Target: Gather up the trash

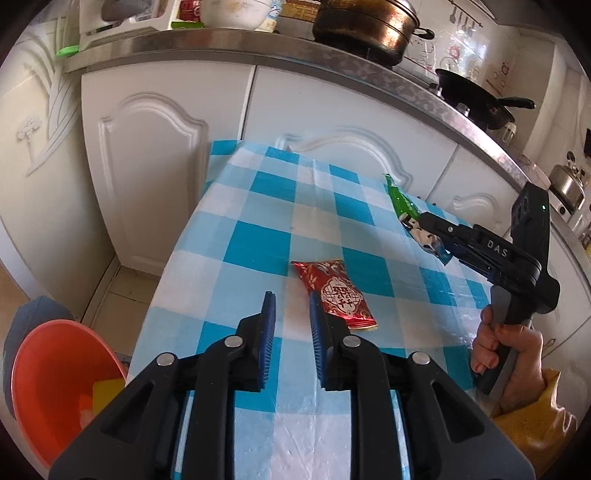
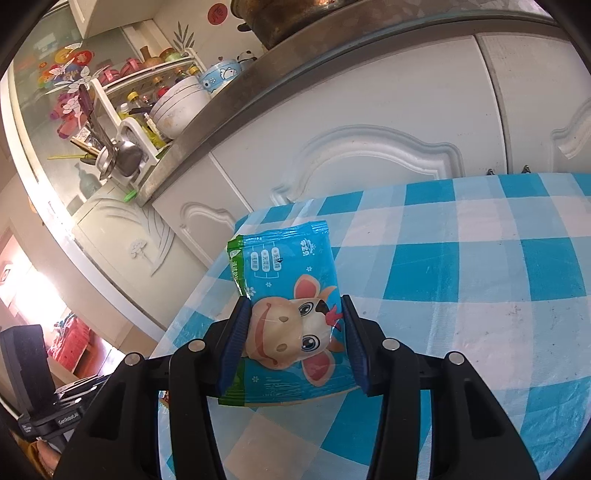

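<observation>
A red foil wrapper [image 1: 338, 293] lies flat on the blue-and-white checked tablecloth [image 1: 258, 221]. My left gripper [image 1: 291, 297] hovers over the cloth just left of it, jaws a little apart and nothing between them; its right finger [image 1: 317, 325] overlaps the wrapper's left edge. My right gripper [image 2: 295, 301] is shut on a blue snack packet with a cartoon cow [image 2: 291, 280], held above the table's left part. In the left wrist view that right gripper [image 1: 415, 223] and the blue snack packet [image 1: 400, 199] sit at the table's right side.
An orange basin [image 1: 48, 369] with a yellow item inside stands on the floor left of the table. White cabinet doors [image 1: 147, 166] run behind the table, under a counter with pots [image 1: 365, 26]. A hand [image 1: 506, 354] in a yellow sleeve holds the right gripper's handle.
</observation>
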### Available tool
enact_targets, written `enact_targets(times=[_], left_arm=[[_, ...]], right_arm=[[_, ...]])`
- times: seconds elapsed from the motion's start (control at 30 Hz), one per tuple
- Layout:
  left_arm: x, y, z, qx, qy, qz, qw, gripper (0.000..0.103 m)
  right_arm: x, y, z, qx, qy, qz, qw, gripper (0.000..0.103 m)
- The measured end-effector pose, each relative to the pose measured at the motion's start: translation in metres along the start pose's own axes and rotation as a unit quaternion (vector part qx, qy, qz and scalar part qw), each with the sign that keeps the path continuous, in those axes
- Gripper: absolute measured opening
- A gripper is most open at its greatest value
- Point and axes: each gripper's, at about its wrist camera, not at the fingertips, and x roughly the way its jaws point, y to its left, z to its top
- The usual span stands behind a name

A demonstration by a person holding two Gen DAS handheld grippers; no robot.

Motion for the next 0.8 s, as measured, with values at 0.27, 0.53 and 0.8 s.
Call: enact_targets(times=[0.27, 0.53, 0.8], left_arm=[[0.036, -0.051, 0.001, 0.079, 0.020, 0.009, 0.9966, 0.065], [0.071, -0.064, 0.003, 0.089, 0.054, 0.060, 0.9928, 0.048], [0.054, -0.061, -0.005, 0.081, 0.037, 0.048, 0.9949, 0.027]], right_arm=[[-0.031, -0.006, -0.020, 0.022, -0.018, -0.048, 0.998, 0.050], [-0.070, -0.020, -0.046, 0.050, -0.019, -0.068, 0.996, 0.050], [-0.091, -0.012, -0.062, 0.044, -0.013, -0.081, 0.996, 0.050]])
